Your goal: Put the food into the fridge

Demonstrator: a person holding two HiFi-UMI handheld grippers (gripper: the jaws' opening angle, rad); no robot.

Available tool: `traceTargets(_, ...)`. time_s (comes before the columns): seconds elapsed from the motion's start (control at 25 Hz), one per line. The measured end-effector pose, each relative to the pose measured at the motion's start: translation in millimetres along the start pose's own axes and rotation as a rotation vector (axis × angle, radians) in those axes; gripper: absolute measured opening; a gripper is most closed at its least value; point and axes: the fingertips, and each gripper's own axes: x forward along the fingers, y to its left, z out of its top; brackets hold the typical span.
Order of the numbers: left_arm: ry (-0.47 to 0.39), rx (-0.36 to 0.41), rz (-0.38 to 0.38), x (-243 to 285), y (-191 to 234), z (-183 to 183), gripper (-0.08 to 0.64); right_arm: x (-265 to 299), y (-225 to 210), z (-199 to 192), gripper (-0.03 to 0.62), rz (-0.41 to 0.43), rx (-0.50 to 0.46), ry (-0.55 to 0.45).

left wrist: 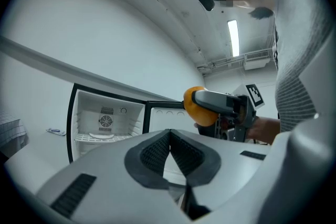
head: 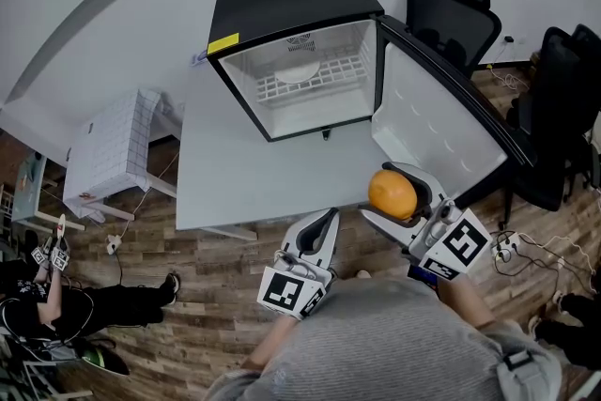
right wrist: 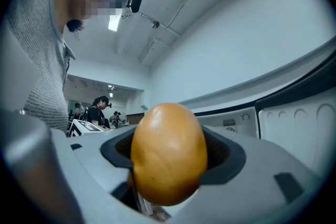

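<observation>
The right tongs (head: 392, 195) are clamped on a round orange fruit (right wrist: 168, 152), which fills the gap between the two jaws. The fruit is in the air over the near right corner of the tabletop (head: 235, 174), just in front of the open fridge door (head: 432, 122) and outside the fridge (head: 291, 5). The left tongs (left wrist: 169, 135) are pressed together with nothing between them, beside the right pair at the tabletop's near edge. The small black fridge stands at the back of the tabletop. Inside it, a white wire shelf (head: 315, 82) carries a pale dish (head: 298, 70). Black office chairs (head: 455, 9) stand to the right.
</observation>
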Motion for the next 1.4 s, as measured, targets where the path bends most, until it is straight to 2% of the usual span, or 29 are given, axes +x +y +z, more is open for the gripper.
traceTargets(1.04, -0.003, -0.004, 0.013, 0, 1, 0, 0.011, 3, -5, 6, 0.325, -0.004, -0.017, 0.013)
traceTargets(1.2, 0.035, -0.010, 0.027, -4, 5, -12, 0.011, 5, -5, 5, 0.325, 0.001, -0.019, 0.014)
traceTargets(1.4, 0.031, -0.015, 0.034, -5, 7, -13, 0.011, 9, -8, 2, 0.325, 0.008, 0.002, 0.012)
